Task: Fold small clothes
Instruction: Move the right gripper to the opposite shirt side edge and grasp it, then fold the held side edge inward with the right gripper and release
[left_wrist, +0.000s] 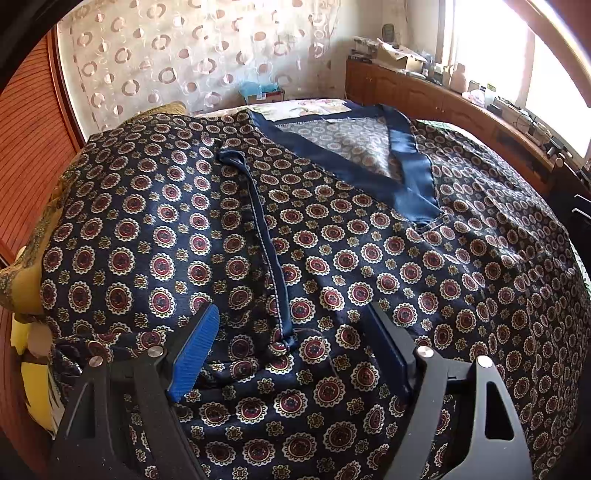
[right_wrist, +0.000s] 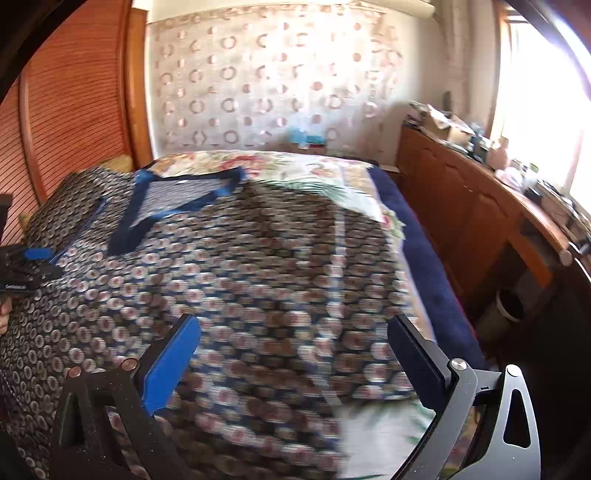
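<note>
A dark navy shirt (left_wrist: 332, 240) printed with red and cream medallions lies spread face up on the bed, its blue V-neck band (left_wrist: 402, 173) toward the far side. One sleeve is folded in over the chest, and its blue hem (left_wrist: 264, 236) runs toward my left gripper (left_wrist: 291, 343). That gripper hovers open just above the hem's near end, nothing between its blue pads. In the right wrist view the shirt (right_wrist: 240, 280) is blurred. My right gripper (right_wrist: 295, 354) stands open and empty over its right part, near the edge. The left gripper (right_wrist: 33, 258) shows at the far left.
The bed carries a floral sheet (right_wrist: 303, 166) and a navy blanket edge (right_wrist: 424, 258). A wooden sideboard (right_wrist: 461, 206) crowded with small items runs along the right under a bright window. A slatted wooden headboard (left_wrist: 26, 147) and yellow pillows (left_wrist: 22, 291) are at the left.
</note>
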